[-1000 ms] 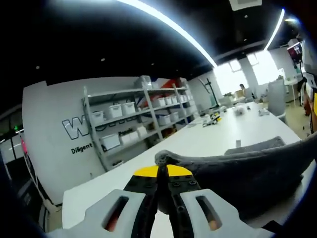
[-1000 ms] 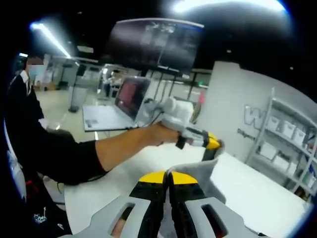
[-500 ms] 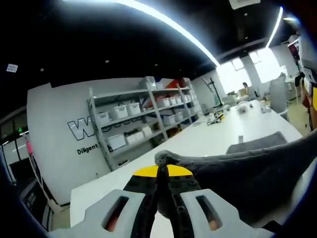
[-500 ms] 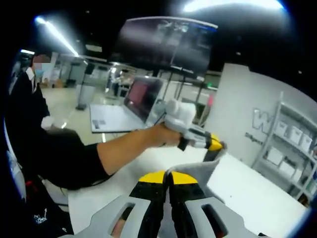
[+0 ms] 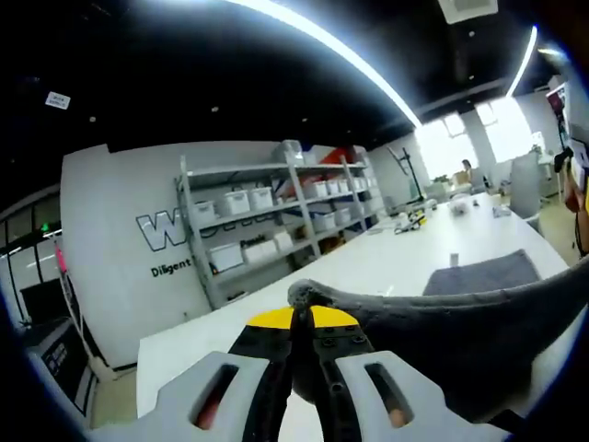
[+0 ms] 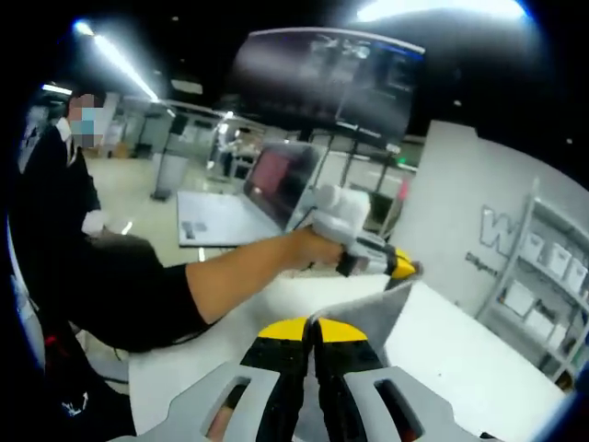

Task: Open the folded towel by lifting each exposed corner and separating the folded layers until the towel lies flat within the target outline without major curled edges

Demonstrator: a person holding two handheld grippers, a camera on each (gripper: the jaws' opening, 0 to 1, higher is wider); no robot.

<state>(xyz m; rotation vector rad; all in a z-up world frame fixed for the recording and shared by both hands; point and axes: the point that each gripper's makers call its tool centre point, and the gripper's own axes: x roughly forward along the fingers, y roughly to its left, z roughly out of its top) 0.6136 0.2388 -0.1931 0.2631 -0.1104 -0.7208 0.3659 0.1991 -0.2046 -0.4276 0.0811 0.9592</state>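
Towel (image 5: 460, 322): plain dark grey, no pattern; paler grey where it shows in right gripper view (image 6: 363, 322). Counter (image 5: 368, 267): white. Left tongs (image 5: 293, 318): yellow tips, black jaws, light grey body with orange-red in the slots. Right tongs (image 6: 308, 330): same yellow, black and grey. Shelf rack (image 5: 267, 221): grey frame, white bins. Wall (image 5: 110, 212): white, dark lettering. Sleeve (image 6: 120, 295): black.
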